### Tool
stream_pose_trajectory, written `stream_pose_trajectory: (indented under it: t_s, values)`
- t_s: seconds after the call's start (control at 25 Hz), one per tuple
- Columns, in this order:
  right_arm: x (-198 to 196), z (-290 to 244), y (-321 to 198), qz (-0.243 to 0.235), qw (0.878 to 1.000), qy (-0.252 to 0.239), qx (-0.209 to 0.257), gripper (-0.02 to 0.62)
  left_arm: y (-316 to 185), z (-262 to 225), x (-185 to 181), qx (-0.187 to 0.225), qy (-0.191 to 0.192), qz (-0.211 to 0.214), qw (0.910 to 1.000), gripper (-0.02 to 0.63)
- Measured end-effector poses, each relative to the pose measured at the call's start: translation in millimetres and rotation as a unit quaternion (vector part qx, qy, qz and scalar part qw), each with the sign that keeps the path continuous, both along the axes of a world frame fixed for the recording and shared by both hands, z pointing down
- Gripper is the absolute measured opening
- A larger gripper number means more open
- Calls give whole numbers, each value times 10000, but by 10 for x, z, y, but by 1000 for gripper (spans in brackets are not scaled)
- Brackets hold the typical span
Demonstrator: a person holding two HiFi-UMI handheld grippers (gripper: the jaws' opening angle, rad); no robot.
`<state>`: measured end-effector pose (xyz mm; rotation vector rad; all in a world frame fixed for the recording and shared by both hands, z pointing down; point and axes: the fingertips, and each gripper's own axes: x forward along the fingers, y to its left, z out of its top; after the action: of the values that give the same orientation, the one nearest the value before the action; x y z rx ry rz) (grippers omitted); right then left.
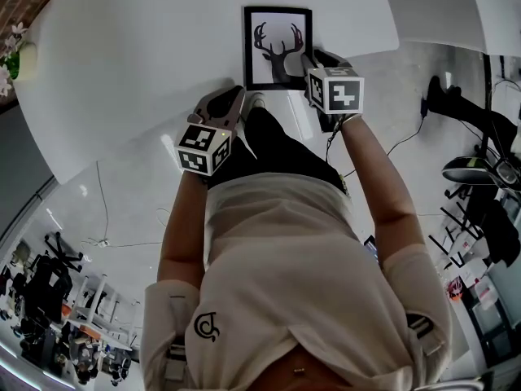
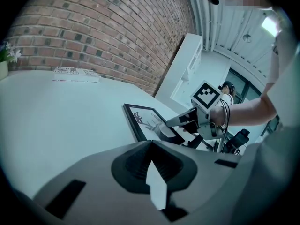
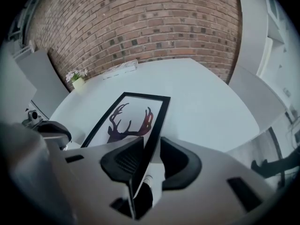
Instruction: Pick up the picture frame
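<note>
A picture frame (image 1: 277, 43) with an antler print is seen lying flat on the white tabletop (image 1: 138, 63), close to its near edge. The right gripper (image 3: 152, 144) is set at the frame's near right side. Its jaws are parted, with the dark right border standing between them. A sliver of gap is seen beside the right jaw, so no firm grip is judged to be made yet. The left gripper (image 2: 151, 149) is held to the left of the frame, by the tabletop's near edge, its jaws closed on nothing. The frame is judged to be light and stiff, with a glazed front that is probably slick and breakable. It is best taken by the border rather than the glazing, with the jaws closed across the thin edge. Held at one side only, it is likely to tip, so the left border could be steadied by the other gripper.
</note>
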<state>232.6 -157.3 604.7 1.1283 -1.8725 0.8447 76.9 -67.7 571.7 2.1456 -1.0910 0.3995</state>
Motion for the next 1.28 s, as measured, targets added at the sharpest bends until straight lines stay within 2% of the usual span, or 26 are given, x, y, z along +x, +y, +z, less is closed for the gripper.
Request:
stream_pose_trajectory:
  t_s: [0.24,0.4,0.6,0.76,0.92,1.0,1.08,1.28]
  values:
    - [-24,13,35,-75,9999,46,-68,97,-1,-5,-6,-48,-7,37,10000,12]
    - [-41,33,38,-156,9998,-37,-87,88,49,81,-28,-242,144,46,9996,12]
    - [-52,27,102,-269,9996,46,4,78,176,197,6,-619,594,27,9963,14]
    - [9,30,157,-200,9998,72,-12,78,243,267,160,-951,1099,-41,9894,23]
    - [26,25,223,-222,9997,45,-47,80,295,333,281,-1155,1407,-3,9833,96]
    - [63,12,226,-292,9996,34,26,80,295,343,390,-1278,1713,1,9769,151]
    - [89,6,233,-346,9994,44,67,80,280,365,474,-1466,2102,-70,9666,197]
    - [21,29,223,-372,9993,42,62,80,194,472,543,-1998,3065,-322,9301,204]
